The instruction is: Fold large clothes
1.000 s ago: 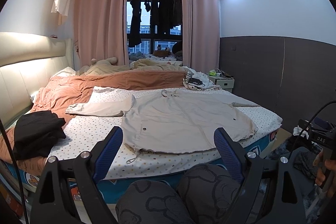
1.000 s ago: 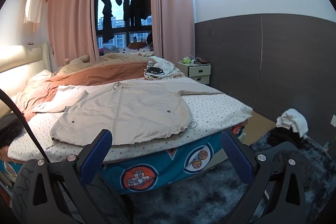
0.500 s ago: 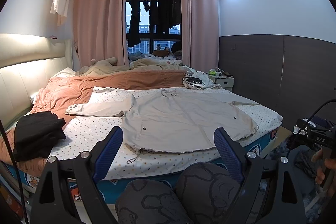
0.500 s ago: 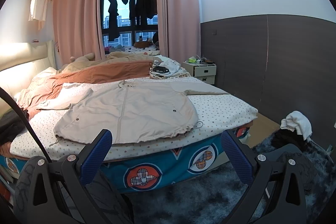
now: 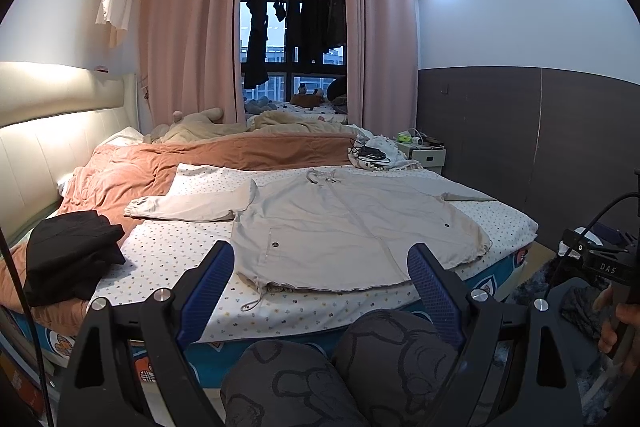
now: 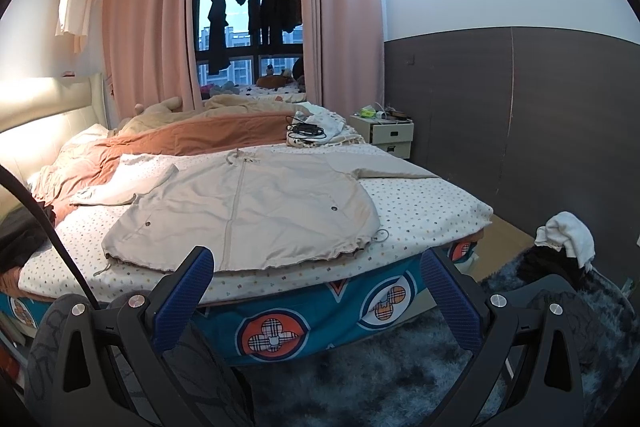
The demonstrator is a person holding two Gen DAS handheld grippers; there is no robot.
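Left wrist view showed the beige jacket [image 5: 352, 227] spread flat on the bed [image 5: 168, 251], hem nearest, zip running away up-frame. The left tool [image 5: 320, 281] and right tool [image 6: 316, 283] both stood wide apart, empty, short of the hem; neither seemed clearly nearer.

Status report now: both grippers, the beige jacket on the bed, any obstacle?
Left gripper open, empty. Right gripper open, empty. Beige jacket flat on bed, unfolded, untouched. Folded black clothes beside it, apart; nothing on the jacket.
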